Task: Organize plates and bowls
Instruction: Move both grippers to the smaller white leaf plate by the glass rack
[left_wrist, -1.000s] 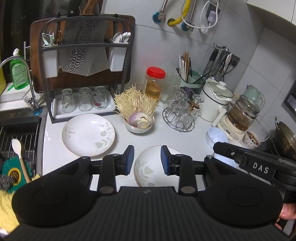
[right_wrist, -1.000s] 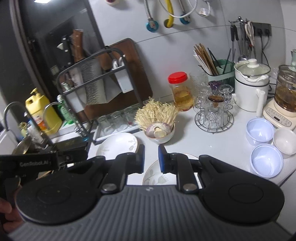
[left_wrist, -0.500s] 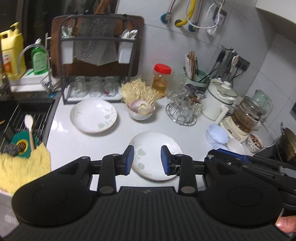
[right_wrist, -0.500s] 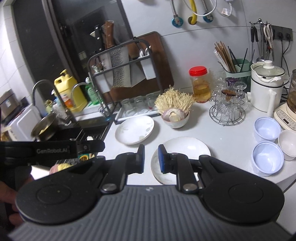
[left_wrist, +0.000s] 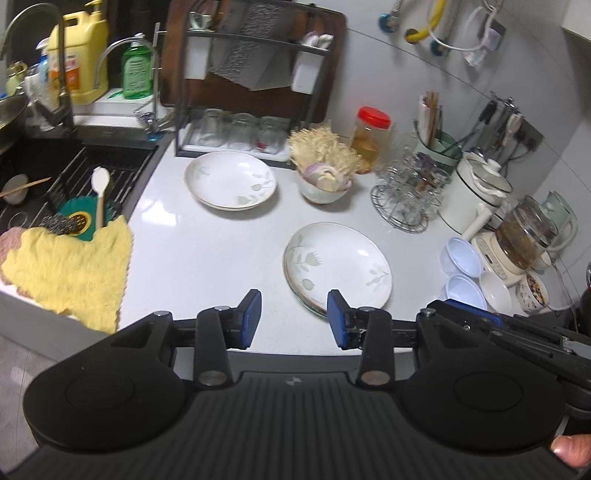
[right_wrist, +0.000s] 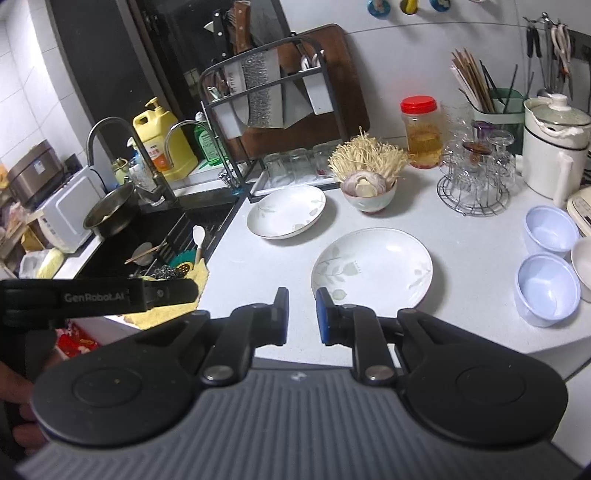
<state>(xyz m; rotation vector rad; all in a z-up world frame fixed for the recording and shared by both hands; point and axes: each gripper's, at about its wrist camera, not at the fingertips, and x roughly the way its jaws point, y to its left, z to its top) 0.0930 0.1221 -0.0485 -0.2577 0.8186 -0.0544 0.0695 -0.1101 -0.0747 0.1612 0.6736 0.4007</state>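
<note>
Two white leaf-patterned plates lie on the white counter: a near plate (left_wrist: 338, 266) (right_wrist: 373, 267) and a far plate (left_wrist: 231, 181) (right_wrist: 286, 211) by the rack. Two pale blue bowls (left_wrist: 463, 273) (right_wrist: 546, 288) and a white bowl (left_wrist: 495, 290) (right_wrist: 583, 260) sit at the right. My left gripper (left_wrist: 294, 319) hovers at the counter's front edge just left of the near plate, its jaws opening with nothing between them. My right gripper (right_wrist: 301, 315) hangs before the near plate's left rim, jaws opening and empty.
A bowl of enoki mushrooms (left_wrist: 325, 173) stands behind the plates. A black rack with glasses (left_wrist: 240, 129), a red-lidded jar (left_wrist: 371, 138), a wire glass stand (left_wrist: 404, 199), a white pot (left_wrist: 472, 192) and a kettle (left_wrist: 524, 236) line the back. Sink (left_wrist: 44, 184) and yellow cloth (left_wrist: 70, 269) lie left.
Both grippers drew back from the counter, so more of the sink and both plates show. Both pairs of jaws have widened, the left more than the right.
</note>
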